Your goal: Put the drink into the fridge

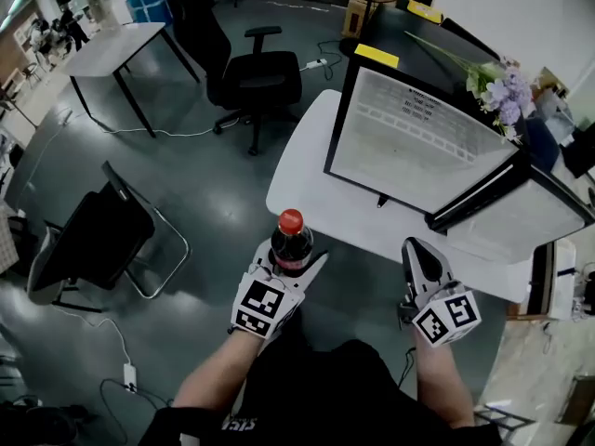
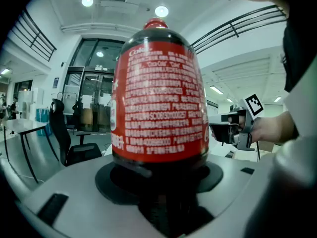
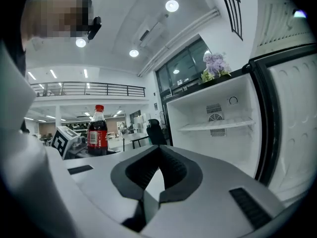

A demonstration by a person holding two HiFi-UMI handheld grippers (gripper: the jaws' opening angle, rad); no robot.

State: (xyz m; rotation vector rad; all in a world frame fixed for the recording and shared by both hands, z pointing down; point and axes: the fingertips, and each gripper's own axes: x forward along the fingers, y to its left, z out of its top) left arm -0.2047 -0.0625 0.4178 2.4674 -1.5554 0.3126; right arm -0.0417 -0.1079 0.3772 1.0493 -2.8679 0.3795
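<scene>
The left gripper (image 1: 297,264) has its jaws spread wide and clamped on the lower body of the drink (image 1: 291,245), a dark cola bottle with a red cap and a red label, which stands upright between them. In the head view the bottle is carried in the air at the near edge of the white bench (image 1: 307,179), towards its left corner and outside the fridge (image 1: 418,142). The fridge is open, with a white inside, one shelf and a vent on the back wall, and its door (image 1: 521,216) swung out to the right. Purple flowers (image 1: 504,96) lie on top of it. The right gripper (image 1: 420,249) hangs near the bench's near edge below the door, its jaws drawn together with nothing between them.
</scene>
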